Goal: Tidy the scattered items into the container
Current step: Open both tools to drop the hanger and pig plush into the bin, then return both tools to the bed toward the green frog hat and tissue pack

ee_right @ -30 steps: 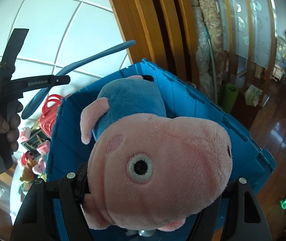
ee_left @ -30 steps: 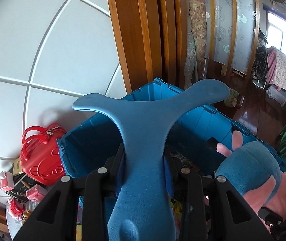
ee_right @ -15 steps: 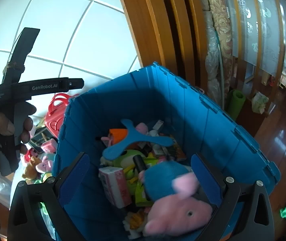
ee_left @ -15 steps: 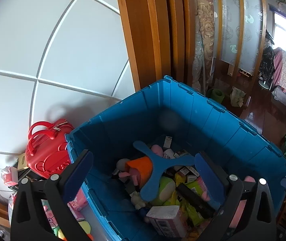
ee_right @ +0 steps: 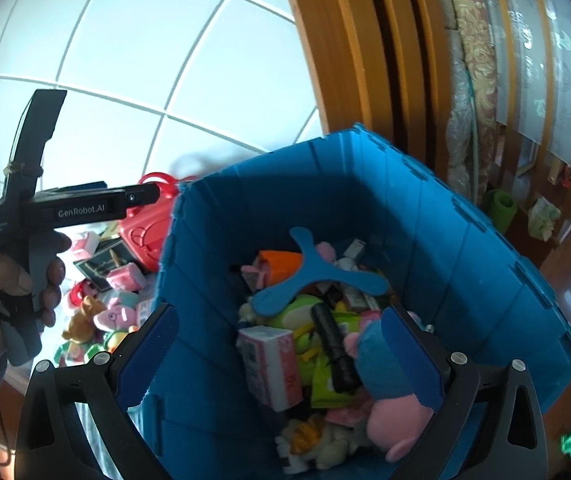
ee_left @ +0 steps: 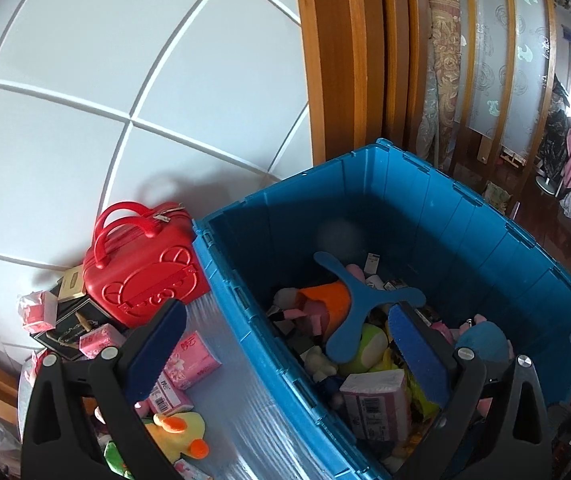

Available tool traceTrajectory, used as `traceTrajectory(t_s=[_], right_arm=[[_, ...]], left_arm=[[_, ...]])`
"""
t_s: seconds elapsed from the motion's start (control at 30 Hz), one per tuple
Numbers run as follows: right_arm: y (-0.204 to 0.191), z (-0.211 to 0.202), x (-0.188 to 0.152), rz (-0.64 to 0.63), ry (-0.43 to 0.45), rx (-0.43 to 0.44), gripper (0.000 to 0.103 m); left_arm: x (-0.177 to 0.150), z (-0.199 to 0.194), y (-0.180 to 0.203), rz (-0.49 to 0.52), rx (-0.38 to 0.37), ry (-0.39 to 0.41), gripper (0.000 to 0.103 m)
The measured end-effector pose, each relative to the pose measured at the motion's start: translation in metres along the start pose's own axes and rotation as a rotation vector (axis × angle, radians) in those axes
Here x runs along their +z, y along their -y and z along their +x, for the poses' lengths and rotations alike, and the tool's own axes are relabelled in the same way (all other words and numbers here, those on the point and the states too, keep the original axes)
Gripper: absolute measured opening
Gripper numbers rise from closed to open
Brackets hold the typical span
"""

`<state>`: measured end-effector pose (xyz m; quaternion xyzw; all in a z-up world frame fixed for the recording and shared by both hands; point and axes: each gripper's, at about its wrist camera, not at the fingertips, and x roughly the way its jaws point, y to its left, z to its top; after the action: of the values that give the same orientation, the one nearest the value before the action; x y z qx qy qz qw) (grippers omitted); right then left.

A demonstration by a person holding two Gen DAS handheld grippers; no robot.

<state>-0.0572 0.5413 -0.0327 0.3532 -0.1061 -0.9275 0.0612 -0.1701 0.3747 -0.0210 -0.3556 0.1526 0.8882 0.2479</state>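
Observation:
A blue plastic bin [ee_left: 465, 216] [ee_right: 465, 240] stands against the wall, filled with toys. A blue three-armed boomerang [ee_left: 359, 304] [ee_right: 317, 276] lies on top of the pile inside. A pink and blue pig plush [ee_right: 389, 396] lies in the bin near its front; its blue part shows in the left wrist view [ee_left: 481, 344]. My left gripper [ee_left: 285, 356] is open and empty over the bin's left wall. My right gripper [ee_right: 285, 360] is open and empty above the bin.
Left of the bin lie a red toy suitcase [ee_left: 141, 276], pink tissue packs [ee_left: 189, 360], a yellow duck [ee_left: 177, 436] and small plush toys [ee_right: 101, 316]. A white tiled wall and wooden door frame [ee_left: 333, 60] stand behind.
My left gripper opened and let the boomerang fall into the bin. My right gripper opened and let the pig plush fall into the bin. Both grippers have shifted slightly left.

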Motion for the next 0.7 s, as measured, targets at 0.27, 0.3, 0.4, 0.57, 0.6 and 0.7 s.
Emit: traceTrajectory(t_s=[0.27,0.3,0.4,0.57,0.6,0.7], right_arm=[[-0.055,0.012,0.002,-0.085,-0.019,0.077,0.103],[-0.063,0.014,0.003,-0.095,-0.021,0.086,0.103],[-0.087,0.02,0.001,-0.126,-0.034,0.112,0.103],[-0.127,0.029,-0.009,-0.184,-0.059,0.152,0.103],[-0.135,0.03,-0.011,-0.194,-0.063,0.159,0.103],[-0.155,0.035,-0.02,-0.214,-0.076,0.179,0.103]], left_arm=[[-0.057,-0.015,-0.059,-0.079,0.033,-0.034,0.103],[-0.065,-0.016,-0.068,-0.096,0.04,-0.041,0.103],[-0.09,-0.019,-0.096,-0.143,0.06,-0.067,0.103],[-0.134,-0.025,-0.142,-0.207,0.113,-0.101,0.103],[-0.144,-0.026,-0.152,-0.219,0.126,-0.108,0.103],[-0.172,-0.028,-0.179,-0.25,0.155,-0.14,0.103]])
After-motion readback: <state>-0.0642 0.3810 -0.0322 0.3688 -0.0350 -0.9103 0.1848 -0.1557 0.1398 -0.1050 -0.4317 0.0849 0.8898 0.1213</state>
